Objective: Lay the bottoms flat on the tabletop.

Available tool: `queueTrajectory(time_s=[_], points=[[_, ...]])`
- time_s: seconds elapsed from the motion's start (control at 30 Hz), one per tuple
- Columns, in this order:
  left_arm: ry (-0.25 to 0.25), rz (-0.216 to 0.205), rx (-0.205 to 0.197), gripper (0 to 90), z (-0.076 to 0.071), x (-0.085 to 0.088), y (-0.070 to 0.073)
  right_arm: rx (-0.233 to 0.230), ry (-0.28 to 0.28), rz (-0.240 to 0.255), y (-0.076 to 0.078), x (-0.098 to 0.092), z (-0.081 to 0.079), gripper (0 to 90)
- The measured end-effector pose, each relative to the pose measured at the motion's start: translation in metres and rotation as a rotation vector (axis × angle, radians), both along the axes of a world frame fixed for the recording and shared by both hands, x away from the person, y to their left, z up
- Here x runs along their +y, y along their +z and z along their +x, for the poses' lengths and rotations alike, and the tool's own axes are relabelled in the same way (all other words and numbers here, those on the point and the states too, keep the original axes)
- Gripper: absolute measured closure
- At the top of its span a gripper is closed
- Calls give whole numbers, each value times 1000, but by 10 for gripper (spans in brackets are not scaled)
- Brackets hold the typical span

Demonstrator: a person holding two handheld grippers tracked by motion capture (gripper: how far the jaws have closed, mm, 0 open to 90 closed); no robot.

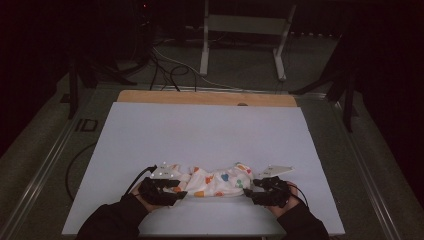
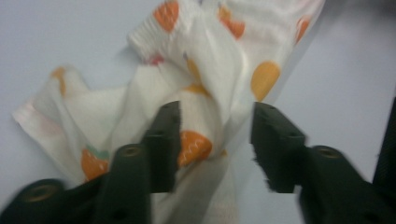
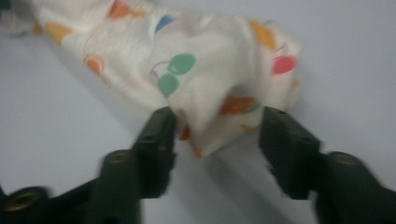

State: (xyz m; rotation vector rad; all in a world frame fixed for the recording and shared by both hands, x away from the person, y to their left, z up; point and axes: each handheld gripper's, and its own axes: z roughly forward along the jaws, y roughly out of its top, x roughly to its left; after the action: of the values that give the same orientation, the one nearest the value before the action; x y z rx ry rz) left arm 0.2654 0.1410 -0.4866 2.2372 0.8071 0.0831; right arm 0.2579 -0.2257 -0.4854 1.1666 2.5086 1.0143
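A white cloth [image 1: 215, 181] printed with coloured fruit lies bunched in a long roll near the front edge of the white table [image 1: 200, 135]. My left gripper [image 1: 181, 189] is at the roll's left end and my right gripper [image 1: 250, 189] at its right end. In the left gripper view the jaws of the left gripper [image 2: 215, 135] stand apart, with a fold of the cloth [image 2: 205, 93] between them, lying against one jaw. In the right gripper view the right gripper [image 3: 217, 135] is open too, and a corner of the cloth [image 3: 210, 93] sits loose between its jaws.
The person's dark sleeves [image 1: 112, 220] enter from the bottom. A wooden strip [image 1: 205, 97] edges the table's far side. Beyond it stand a metal frame [image 1: 245, 25] and floor cables [image 1: 165, 65]. Metal rails [image 1: 40, 170] run along both sides.
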Motion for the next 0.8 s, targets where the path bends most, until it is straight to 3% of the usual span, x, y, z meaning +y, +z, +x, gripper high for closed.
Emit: queueTrajectory(time_s=[0.1,0.13,0.3,0.47,0.67,0.8], points=[[5,-3,0,420,1,1,1,-17,-12,12,5,-3,1,384],[25,-11,-7,378,5,3,5,-38,4,38,9,-7,1,260],[47,-20,-21,286,11,3,16,-81,2,52,22,-10,5,214],[47,-22,-46,280,19,-5,28,-120,-11,70,38,-8,16,202],[68,-12,-35,313,36,-20,29,-145,-39,93,53,1,39,250],[88,11,-2,354,47,-31,18,-129,-55,81,48,14,52,466]])
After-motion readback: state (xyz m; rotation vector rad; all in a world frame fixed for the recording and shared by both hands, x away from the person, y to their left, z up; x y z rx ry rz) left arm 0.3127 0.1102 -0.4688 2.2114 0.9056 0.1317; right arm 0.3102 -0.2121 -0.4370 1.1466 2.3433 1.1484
